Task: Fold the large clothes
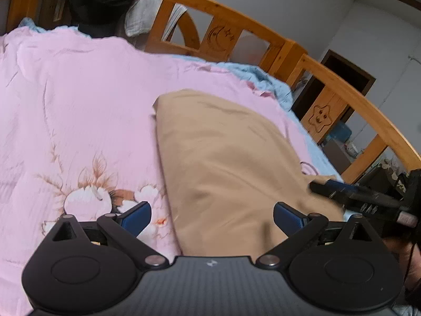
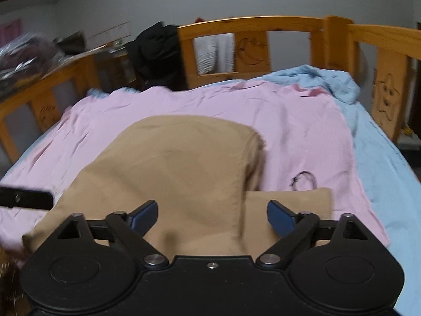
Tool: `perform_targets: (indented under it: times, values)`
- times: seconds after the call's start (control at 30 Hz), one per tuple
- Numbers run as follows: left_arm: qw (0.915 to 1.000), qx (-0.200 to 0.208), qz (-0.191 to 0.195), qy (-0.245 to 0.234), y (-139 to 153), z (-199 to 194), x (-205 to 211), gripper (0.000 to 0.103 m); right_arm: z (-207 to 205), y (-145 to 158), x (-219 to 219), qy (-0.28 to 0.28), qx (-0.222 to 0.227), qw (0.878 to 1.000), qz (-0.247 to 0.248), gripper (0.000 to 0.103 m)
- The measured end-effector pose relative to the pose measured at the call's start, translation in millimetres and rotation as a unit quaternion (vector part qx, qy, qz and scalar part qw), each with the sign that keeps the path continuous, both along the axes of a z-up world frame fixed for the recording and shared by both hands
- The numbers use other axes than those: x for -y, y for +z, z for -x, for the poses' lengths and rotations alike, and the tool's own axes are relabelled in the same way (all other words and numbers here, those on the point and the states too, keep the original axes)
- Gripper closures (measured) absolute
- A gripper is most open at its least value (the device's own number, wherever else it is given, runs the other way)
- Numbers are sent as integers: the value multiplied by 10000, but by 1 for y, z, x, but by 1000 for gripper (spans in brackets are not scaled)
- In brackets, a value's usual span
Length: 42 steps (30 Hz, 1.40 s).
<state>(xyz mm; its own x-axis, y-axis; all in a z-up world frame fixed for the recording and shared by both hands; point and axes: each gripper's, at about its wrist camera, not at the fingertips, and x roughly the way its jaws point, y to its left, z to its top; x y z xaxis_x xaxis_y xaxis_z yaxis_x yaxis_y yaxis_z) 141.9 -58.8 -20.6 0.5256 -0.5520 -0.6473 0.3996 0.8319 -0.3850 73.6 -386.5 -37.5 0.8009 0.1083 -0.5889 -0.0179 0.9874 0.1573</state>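
Observation:
A tan garment [image 1: 223, 158] lies folded on the pink floral quilt [image 1: 79, 105]; it also shows in the right wrist view [image 2: 171, 163], with a lower layer sticking out at the right [image 2: 289, 200]. My left gripper [image 1: 211, 218] is open and empty, above the garment's near left edge. My right gripper [image 2: 211, 217] is open and empty, above the garment's near end. The right gripper shows at the right edge of the left wrist view [image 1: 368, 197]. The left gripper's finger [image 2: 26, 198] shows at the left of the right wrist view.
A wooden bed rail [image 1: 236, 26] with carved moon and star panels runs along the far side [image 2: 263, 26]. A blue sheet [image 2: 368, 131] lies under the quilt. Dark clothes [image 2: 158, 50] hang on the rail. A small dark loop [image 2: 302, 179] lies on the quilt by the garment.

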Motion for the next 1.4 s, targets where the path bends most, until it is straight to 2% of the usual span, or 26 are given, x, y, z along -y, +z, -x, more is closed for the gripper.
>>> perform_targets:
  times: [0.1, 0.17, 0.27, 0.33, 0.47, 0.6, 0.7, 0.8, 0.93, 1.03, 1.1, 1.13, 1.2, 1.27, 1.33, 1.4]
  values:
    - [9995, -127, -296, -44, -8, -3, 7, 2, -1, 3, 17, -293, 102, 9993, -202, 6]
    - [9992, -160, -351, -120, -11, -3, 11, 2, -4, 3, 26, -355, 137, 9988, -294, 5]
    - [9986, -323, -313, -284, -15, -4, 18, 2, -17, 1, 34, -106, 174, 9988, -448, 4]
    - [9983, -314, -362, -338, -15, -4, 22, 2, -32, -2, 40, 190, 147, 9961, -846, 3]
    - [9977, -351, -434, -394, -15, -7, 27, 2, -75, -14, 49, 464, -369, 9898, -1292, 1]
    - [9972, -413, -466, -425, -15, -8, 28, 2, -109, -37, 61, 264, -979, 9797, -1732, 1]
    - [9971, -431, -450, -448, -17, -10, 27, 0, -107, -47, 67, 453, -978, 9704, -2161, 0]
    - [9971, -566, -322, -400, -22, -15, 27, 0, -105, -49, 64, 850, -996, 9696, -2068, 1]
    - [9971, -624, -265, -341, -24, -16, 26, 0, -102, -47, 61, 853, -789, 9720, -2045, 2]
    - [9972, -594, -300, -334, -24, -14, 26, 0, -100, -43, 56, 942, -589, 9754, -1904, 14]
    - [9973, -580, -321, -321, -24, -13, 28, 0, -98, -40, 49, 965, -448, 9795, -1712, 31]
    - [9973, -566, -335, -316, -23, -13, 28, 0, -96, -36, 42, 999, -361, 9832, -1485, 34]
    - [9975, -516, -370, -305, -22, -12, 29, 0, -88, -26, 24, 1177, -53, 9900, -770, 51]
    - [9977, -450, -406, -297, -21, -10, 31, 0, -79, -18, 4, 1415, 220, 9897, 35, 59]
    - [9978, -426, -425, -285, -21, -9, 31, 0, -70, -14, -14, 1597, 436, 9840, 658, 62]
    - [9978, -445, -406, -268, -21, -9, 30, 0, -64, -16, -23, 1680, 550, 9788, 1037, 62]
